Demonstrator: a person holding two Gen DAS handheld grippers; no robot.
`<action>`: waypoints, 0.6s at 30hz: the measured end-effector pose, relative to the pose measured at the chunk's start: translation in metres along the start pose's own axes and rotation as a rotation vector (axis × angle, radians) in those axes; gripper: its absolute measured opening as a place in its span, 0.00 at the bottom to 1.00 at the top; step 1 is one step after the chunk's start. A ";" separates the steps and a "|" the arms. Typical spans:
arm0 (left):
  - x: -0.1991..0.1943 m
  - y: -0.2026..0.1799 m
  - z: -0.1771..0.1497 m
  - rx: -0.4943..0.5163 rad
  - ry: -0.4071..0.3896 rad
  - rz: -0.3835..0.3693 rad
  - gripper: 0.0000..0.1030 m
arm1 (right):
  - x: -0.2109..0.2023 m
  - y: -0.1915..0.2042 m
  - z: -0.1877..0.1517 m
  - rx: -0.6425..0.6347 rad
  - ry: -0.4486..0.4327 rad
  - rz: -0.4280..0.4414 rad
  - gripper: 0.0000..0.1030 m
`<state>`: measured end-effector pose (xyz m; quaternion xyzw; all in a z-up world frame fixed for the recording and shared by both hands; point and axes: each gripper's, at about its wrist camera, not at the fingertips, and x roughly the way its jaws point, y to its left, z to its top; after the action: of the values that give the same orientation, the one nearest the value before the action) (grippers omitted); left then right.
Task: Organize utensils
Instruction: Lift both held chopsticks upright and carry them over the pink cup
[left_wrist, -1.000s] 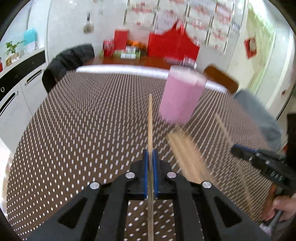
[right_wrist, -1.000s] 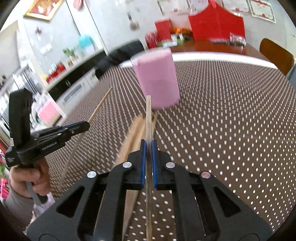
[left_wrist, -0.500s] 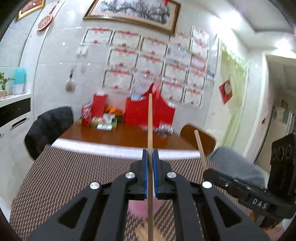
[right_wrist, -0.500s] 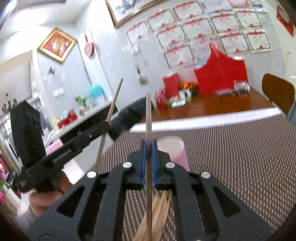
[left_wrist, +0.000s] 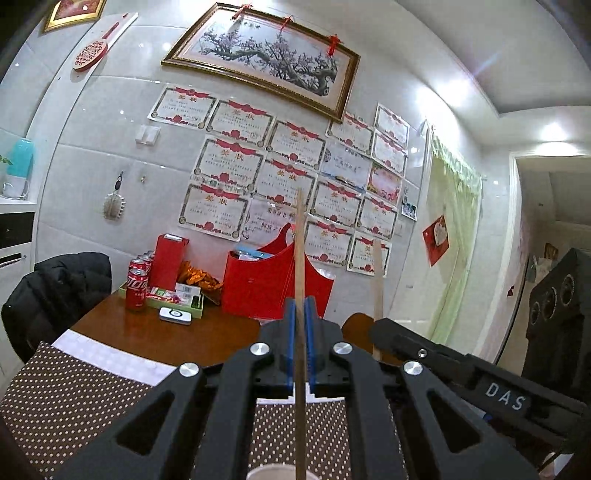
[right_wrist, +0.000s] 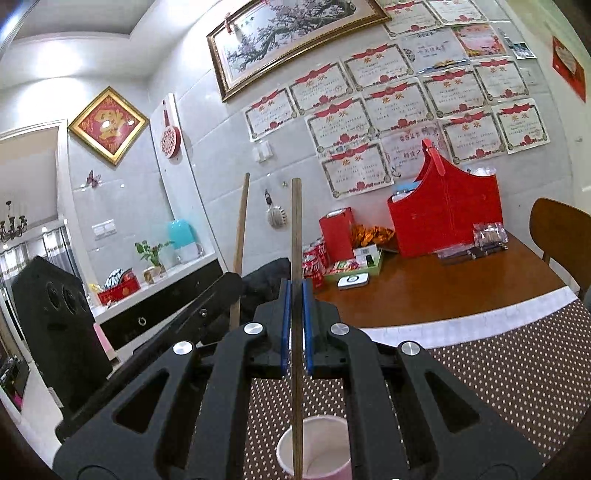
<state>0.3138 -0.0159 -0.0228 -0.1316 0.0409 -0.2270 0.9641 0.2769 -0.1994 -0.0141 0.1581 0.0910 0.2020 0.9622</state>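
Note:
My left gripper (left_wrist: 300, 314) is shut on a wooden chopstick (left_wrist: 300, 258) held upright; its lower end hangs over the pink cup's rim (left_wrist: 273, 473) at the bottom edge. My right gripper (right_wrist: 295, 295) is shut on a darker chopstick (right_wrist: 296, 236), also upright, with its lower end over the open mouth of the pink cup (right_wrist: 321, 454) below. Each gripper shows in the other's view: the right one (left_wrist: 436, 354) with its chopstick (left_wrist: 377, 280), the left one (right_wrist: 207, 306) with its chopstick (right_wrist: 240, 243). The two grippers are close side by side above the cup.
The cup stands on a brown dotted table mat (right_wrist: 498, 380). Beyond it the wooden table (right_wrist: 436, 291) carries a red basket (right_wrist: 443, 218), soda cans (left_wrist: 136, 288) and small boxes. A black jacket hangs on a chair (left_wrist: 55, 291) at left; a wooden chair (right_wrist: 561, 236) at right.
Both grippers have tilted up from looking down at the table to holding their chopsticks upright, and have come over the pink cup. The loose chopsticks on the mat have left view.

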 end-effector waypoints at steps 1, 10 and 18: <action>0.002 0.001 0.000 0.000 -0.004 -0.002 0.05 | 0.001 -0.002 0.000 0.003 -0.005 -0.002 0.06; 0.024 0.004 -0.026 0.073 -0.019 0.046 0.05 | 0.027 -0.010 0.002 0.012 -0.032 -0.011 0.06; 0.032 0.018 -0.048 0.053 0.031 0.053 0.05 | 0.047 -0.012 -0.032 -0.026 0.070 -0.050 0.07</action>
<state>0.3438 -0.0260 -0.0750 -0.1014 0.0535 -0.2043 0.9722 0.3159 -0.1820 -0.0538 0.1360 0.1261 0.1845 0.9652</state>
